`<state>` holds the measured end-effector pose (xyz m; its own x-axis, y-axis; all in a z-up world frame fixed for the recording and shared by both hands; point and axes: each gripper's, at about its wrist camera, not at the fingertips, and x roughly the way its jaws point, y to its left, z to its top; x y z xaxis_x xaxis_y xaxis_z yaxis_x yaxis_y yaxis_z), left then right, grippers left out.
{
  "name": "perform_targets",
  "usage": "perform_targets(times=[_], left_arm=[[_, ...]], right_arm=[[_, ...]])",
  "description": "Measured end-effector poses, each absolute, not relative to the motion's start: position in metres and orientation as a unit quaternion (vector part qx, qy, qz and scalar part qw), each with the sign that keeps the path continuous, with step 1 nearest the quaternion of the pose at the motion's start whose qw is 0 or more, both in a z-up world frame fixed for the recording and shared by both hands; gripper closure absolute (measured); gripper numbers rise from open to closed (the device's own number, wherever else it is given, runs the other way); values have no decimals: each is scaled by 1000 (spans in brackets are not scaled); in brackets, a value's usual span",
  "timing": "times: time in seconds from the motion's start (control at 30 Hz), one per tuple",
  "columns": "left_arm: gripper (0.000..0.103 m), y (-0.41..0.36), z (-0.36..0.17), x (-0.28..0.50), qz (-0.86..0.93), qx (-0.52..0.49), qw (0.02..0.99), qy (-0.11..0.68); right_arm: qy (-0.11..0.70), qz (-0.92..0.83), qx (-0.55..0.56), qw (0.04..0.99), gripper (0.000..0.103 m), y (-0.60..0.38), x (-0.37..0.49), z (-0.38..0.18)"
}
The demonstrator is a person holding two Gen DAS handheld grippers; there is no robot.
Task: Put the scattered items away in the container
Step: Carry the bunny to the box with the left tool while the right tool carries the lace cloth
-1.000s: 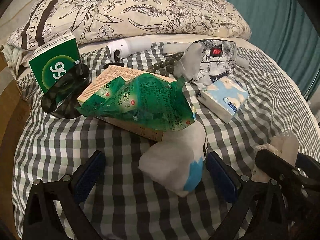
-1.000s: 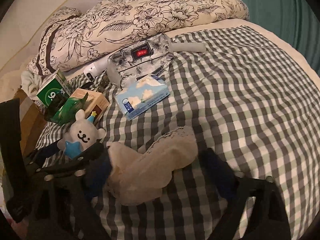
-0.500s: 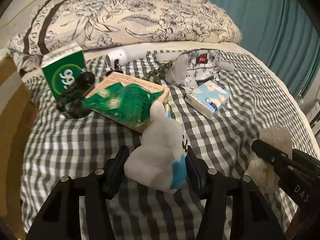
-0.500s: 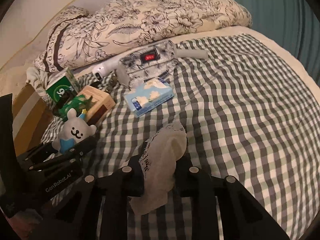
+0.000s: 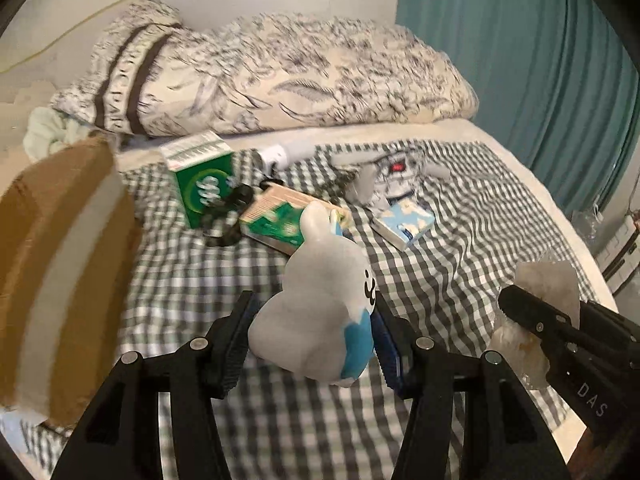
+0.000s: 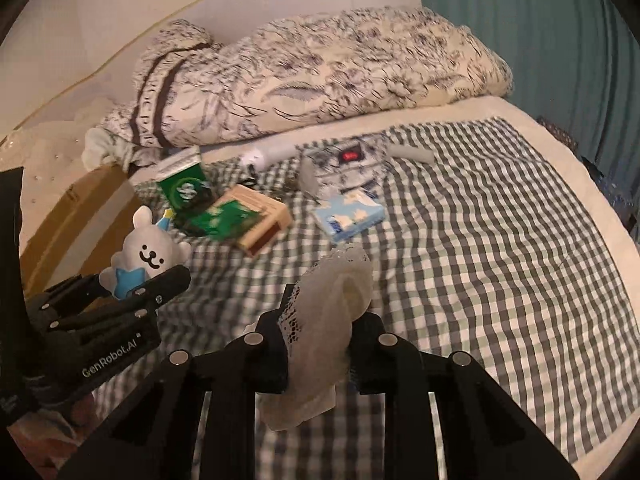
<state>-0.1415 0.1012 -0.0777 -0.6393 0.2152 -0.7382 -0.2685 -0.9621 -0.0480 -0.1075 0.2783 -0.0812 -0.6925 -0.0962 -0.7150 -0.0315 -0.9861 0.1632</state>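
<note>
Left gripper: clamped on white plush toy, held above checked bedspread. Right gripper: closed narrow on cream lace cloth, also off the bedspread. Cardboard box: at left edge. Far on bedspread: green carton, tissue pack.

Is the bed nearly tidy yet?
Not yet. Nothing visibly sits in the brown cardboard box. In hand: the left gripper holds the white bear plush, the right gripper the cream lace sock. Still on the checked blanket: green carton, blue tissue pack, more.
</note>
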Motion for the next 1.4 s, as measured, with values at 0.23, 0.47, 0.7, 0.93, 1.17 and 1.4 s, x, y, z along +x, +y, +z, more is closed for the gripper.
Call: perform_targets(times=[0.23, 0.47, 0.7, 0.93, 1.17, 1.4], left_arm=[[46, 64, -34, -108, 917, -382, 116, 19], [46, 26, 4, -81, 929, -356, 106, 13], [46, -28, 37, -76, 937, -337, 90, -5], [46, -102, 48, -85, 940, -336, 56, -20], [46, -173, 34, -109, 935, -352, 20, -47], [46, -208, -6, -137, 920, -387, 15, -58]], right_arm=[[-62, -928, 364, 41, 82, 245, -77, -38], [-45, -937, 341, 67, 82, 207, -53, -8], [-23, -941, 326, 93, 82, 155, -46, 18], [-3, -939, 315, 134, 82, 81, -64, 39], [2, -924, 328, 194, 82, 7, -96, 40], [-11, -905, 358, 230, 82, -44, -138, 18]])
